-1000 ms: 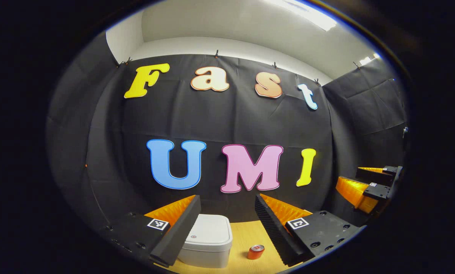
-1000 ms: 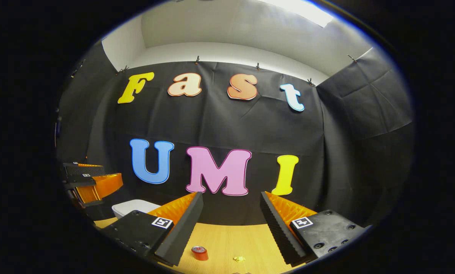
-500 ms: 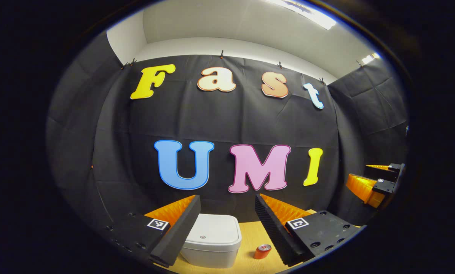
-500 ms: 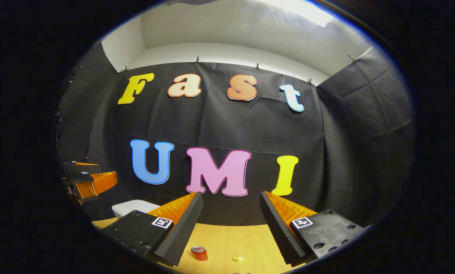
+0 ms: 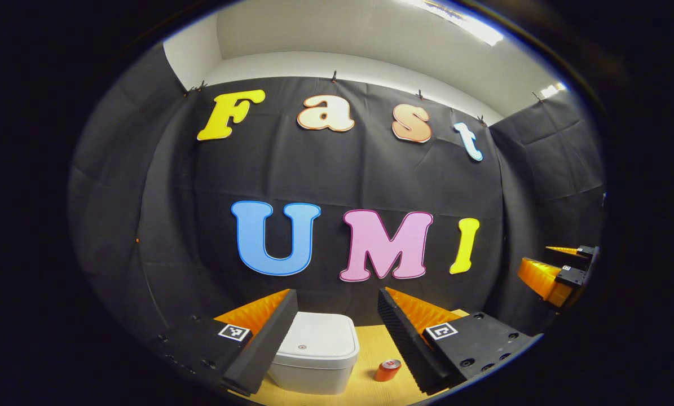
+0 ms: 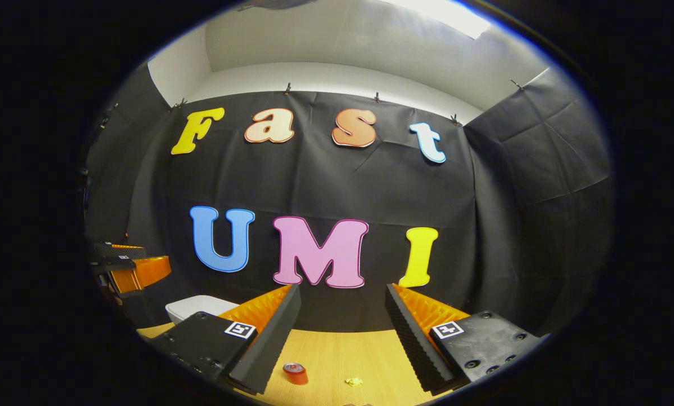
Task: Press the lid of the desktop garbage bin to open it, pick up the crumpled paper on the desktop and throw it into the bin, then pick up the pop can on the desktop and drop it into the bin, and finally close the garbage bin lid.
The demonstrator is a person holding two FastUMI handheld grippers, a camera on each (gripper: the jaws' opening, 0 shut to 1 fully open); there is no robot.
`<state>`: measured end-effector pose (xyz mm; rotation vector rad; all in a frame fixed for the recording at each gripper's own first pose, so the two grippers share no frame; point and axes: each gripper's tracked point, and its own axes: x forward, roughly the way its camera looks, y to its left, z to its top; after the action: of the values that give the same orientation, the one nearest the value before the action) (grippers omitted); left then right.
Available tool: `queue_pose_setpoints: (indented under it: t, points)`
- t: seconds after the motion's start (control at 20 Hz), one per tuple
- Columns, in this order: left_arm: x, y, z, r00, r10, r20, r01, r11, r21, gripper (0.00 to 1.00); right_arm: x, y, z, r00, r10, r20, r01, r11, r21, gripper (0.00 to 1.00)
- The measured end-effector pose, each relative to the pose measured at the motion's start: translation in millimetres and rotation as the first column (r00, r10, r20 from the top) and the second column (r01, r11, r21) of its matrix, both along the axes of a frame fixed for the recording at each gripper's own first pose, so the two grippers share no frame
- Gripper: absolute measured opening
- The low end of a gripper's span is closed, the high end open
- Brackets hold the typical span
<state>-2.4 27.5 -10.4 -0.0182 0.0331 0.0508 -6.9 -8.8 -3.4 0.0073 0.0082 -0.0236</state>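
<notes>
Left tool (image 5: pixel 337 321): we see its two fingers spread wide apart with nothing between them, held up above the counter (image 5: pixel 370 344); we also catch it at the left edge of the right gripper view (image 6: pixel 128 268).
Right tool (image 6: pixel 342 324): we see it gaping just as wide and holding nothing, raised over the counter (image 6: pixel 337 355); it also sits at the far right of the left gripper view (image 5: pixel 559 270).
Garbage bin (image 5: pixel 313 361): white, lid down (a small red mark sits on the lid), standing on the counter near its back edge, framed between the left tool's fingers; in the right gripper view we see only its top (image 6: pixel 195 307) behind that tool's finger, toward the counter's left side.
Pop can (image 5: pixel 388 370): red, upright on the counter just beside the bin and apart from it; in the right gripper view it stands (image 6: pixel 295 373) below the gap between the fingers.
Crumpled paper (image 6: pixel 353 382): a small yellow scrap lying on the counter near the can, apart from it, on the side away from the bin.
Contact: we see neither tool touching the bin, the can or the paper.
</notes>
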Motion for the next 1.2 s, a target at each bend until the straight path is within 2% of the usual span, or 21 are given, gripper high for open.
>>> queue_pose_setpoints:
  t: [0.05, 0.25, 0.35, 0.4, 0.5, 0.55, 0.6, 0.65, 0.7, 0.8, 0.85, 0.95, 1.15, 1.2]
  points:
    - [0.5, 0.2, -0.8, 1.0, -0.002, -0.003, 0.002, 1.0, 0.001, 0.97, -0.6, -0.7, -1.2, 1.0, -0.003, -0.003, 0.003, 1.0, -0.004, 0.97]
    - [10.6, 7.6, -11.6, 1.0, 0.005, -0.027, -0.006, 1.0, -0.015, 0.94, 0.6, -1.8, -10.6, 1.0, -0.006, -0.03, 0.006, 1.0, 0.001, 0.97]
    - [18.7, 14.0, -25.1, 0.998, 0.006, -0.064, -0.007, 1.0, -0.024, 0.91, 1.5, -3.6, -15.3, 0.999, -0.01, -0.048, 0.011, 1.0, 0.01, 1.0]
    - [23.2, 18.9, -31.2, 0.997, 0.009, -0.083, -0.012, 1.0, -0.029, 0.89, 1.9, -3.3, -17.3, 0.998, -0.008, -0.055, 0.009, 1.0, 0.022, 0.97]
    - [30.3, 29.3, -45.2, 0.994, 0.021, -0.111, -0.026, 0.999, -0.038, 0.86, 2.2, -4.3, -19.2, 0.998, -0.009, -0.06, 0.01, 1.0, 0.028, 0.97]
    - [34.4, 34.0, -52.2, 0.992, 0.028, -0.123, -0.033, 0.999, -0.041, 0.81, 2.3, -5.9, -21.5, 0.998, -0.01, -0.066, 0.012, 1.0, 0.023, 0.97]
    - [40.0, 38.5, -59.0, 0.99, 0.033, -0.137, -0.039, 0.998, -0.043, 0.77, 2.4, -7.3, -24.2, 0.997, -0.011, -0.073, 0.013, 1.0, 0.016, 0.92]
    - [44.3, 41.7, -66.0, 0.988, 0.034, -0.148, -0.041, 0.998, -0.042, 0.7, 2.7, -8.3, -27.5, 0.997, -0.013, -0.081, 0.014, 1.0, 0.01, 0.97]
    - [49.9, 44.7, -73.3, 0.986, 0.034, -0.163, -0.041, 0.998, -0.039, 0.67, 3.5, -10.0, -30.0, 0.996, -0.015, -0.089, 0.016, 1.0, 0.007, 0.97]
    - [60.3, 52.2, -89.8, 0.979, 0.042, -0.201, -0.046, 0.999, -0.017, 0.51, 3.8, -14.1, -34.0, 0.995, -0.021, -0.099, 0.021, 1.0, 0.0, 0.97]
    - [64.2, 54.7, -97.0, 0.976, 0.046, -0.213, -0.047, 0.999, -0.001, 0.4, 4.4, -15.8, -35.1, 0.995, -0.026, -0.101, 0.026, 1.0, -0.006, 0.97]
    - [73.3, 59.9, -109.8, 0.971, 0.053, -0.234, -0.049, 0.999, 0.023, 0.25, 4.6, -19.2, -40.9, 0.993, -0.032, -0.116, 0.032, 0.999, -0.005, 0.97]
    - [86.7, 60.7, -137.8, 0.955, 0.04, -0.292, -0.042, 0.999, 0.001, 0.08, 5.9, -24.5, -52.2, 0.988, -0.045, -0.151, 0.045, 0.999, -0.005, 0.97]
    - [89.3, 60.0, -144.6, 0.952, 0.035, -0.304, -0.037, 0.999, 0.0, 0.07, 5.6, -26.0, -55.4, 0.986, -0.048, -0.159, 0.048, 0.999, -0.005, 0.97]
